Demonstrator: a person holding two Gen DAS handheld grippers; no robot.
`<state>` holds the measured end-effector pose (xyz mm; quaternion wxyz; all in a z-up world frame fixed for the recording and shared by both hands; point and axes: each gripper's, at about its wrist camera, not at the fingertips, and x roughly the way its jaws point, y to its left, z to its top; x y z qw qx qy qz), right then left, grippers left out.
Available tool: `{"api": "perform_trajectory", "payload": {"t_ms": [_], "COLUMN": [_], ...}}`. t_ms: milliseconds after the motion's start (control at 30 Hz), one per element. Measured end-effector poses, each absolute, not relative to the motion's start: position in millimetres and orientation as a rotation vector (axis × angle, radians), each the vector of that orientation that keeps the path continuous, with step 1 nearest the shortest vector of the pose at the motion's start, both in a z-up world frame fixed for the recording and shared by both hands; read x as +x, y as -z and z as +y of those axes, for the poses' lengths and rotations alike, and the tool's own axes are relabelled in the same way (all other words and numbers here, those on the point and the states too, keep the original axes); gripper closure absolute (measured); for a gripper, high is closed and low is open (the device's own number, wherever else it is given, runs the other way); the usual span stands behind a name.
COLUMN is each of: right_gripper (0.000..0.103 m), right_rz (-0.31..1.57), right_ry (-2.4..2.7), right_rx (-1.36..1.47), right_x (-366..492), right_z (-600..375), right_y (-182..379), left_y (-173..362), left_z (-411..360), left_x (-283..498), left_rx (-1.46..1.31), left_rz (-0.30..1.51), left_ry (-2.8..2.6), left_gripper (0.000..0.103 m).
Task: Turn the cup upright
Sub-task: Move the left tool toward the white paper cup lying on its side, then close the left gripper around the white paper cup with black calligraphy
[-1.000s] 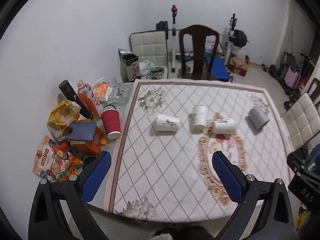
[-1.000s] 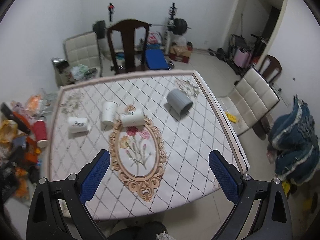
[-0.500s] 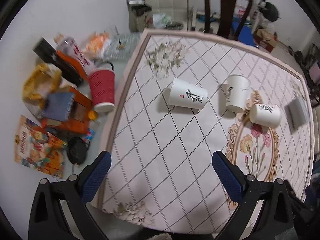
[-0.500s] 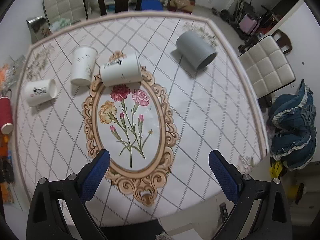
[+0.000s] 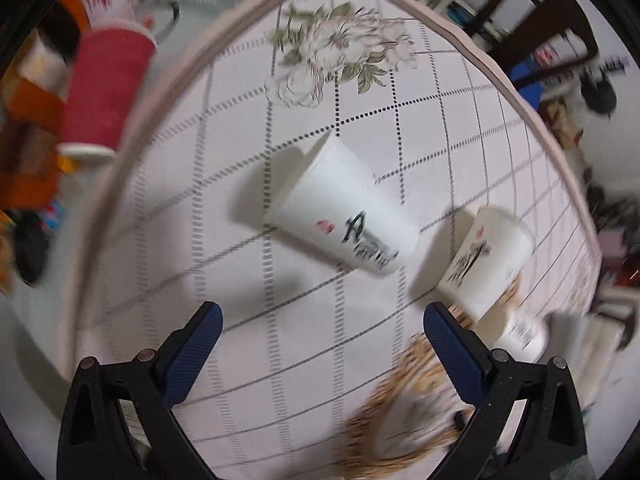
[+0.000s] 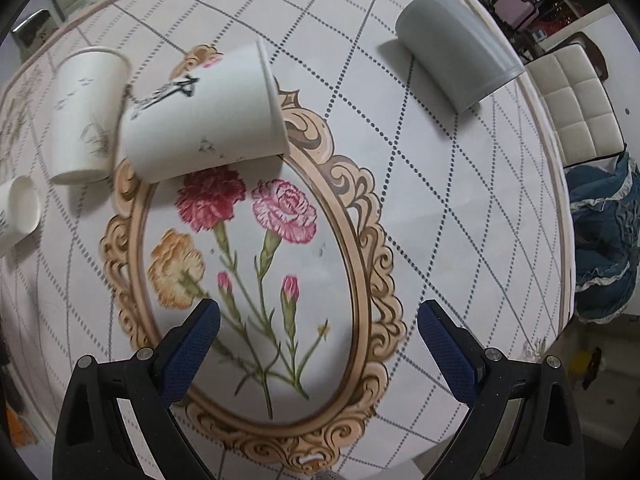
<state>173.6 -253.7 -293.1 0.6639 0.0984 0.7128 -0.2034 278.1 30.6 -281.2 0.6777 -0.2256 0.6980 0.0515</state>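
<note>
Three white paper cups with black script and one grey cup lie on their sides on the patterned tablecloth (image 6: 440,208). In the left wrist view the nearest white cup (image 5: 340,210) lies just ahead of my open, empty left gripper (image 5: 320,320); a second white cup (image 5: 486,258) lies to its right. In the right wrist view a white cup (image 6: 200,112) lies at the top of the oval flower frame, another white cup (image 6: 86,112) to its left, the third (image 6: 18,210) at the left edge. The grey cup (image 6: 456,46) lies far right. My right gripper (image 6: 318,320) is open and empty above the flowers.
A red paper cup (image 5: 104,88) stands upside down off the table's left edge among clutter. A dark wooden chair (image 5: 544,12) stands beyond the far edge. A white padded chair (image 6: 576,100) and blue clothes (image 6: 600,240) are at the right side.
Both grippers have dropped much closer to the table. The left one has closed in on the leftmost white cup, the right one over the oval flower frame. The cups have not moved.
</note>
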Motion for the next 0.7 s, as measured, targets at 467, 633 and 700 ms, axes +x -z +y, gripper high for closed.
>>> {"api": "perform_trajectory", "payload": {"t_ms": [467,633,700], "right_gripper": [0.003,0.003,0.003], "right_rz": [1.647,1.636,1.631], "right_ry": [0.485,0.485,0.488], "right_rx": [0.221,0.221,0.222], "right_x": [184,186,185], "right_z": [-265,-269,-270], "right_y": [316,316,316], "left_y": [316,329,327], "left_z": [40,35,34], "left_x": [332,337,338], "left_rx": [-0.686,-0.622,-0.581], "left_rz": [1.543,1.558,1.549], "left_ry": [-0.236,-0.247,-0.231], "left_gripper": [0.023,0.041,0.041]}}
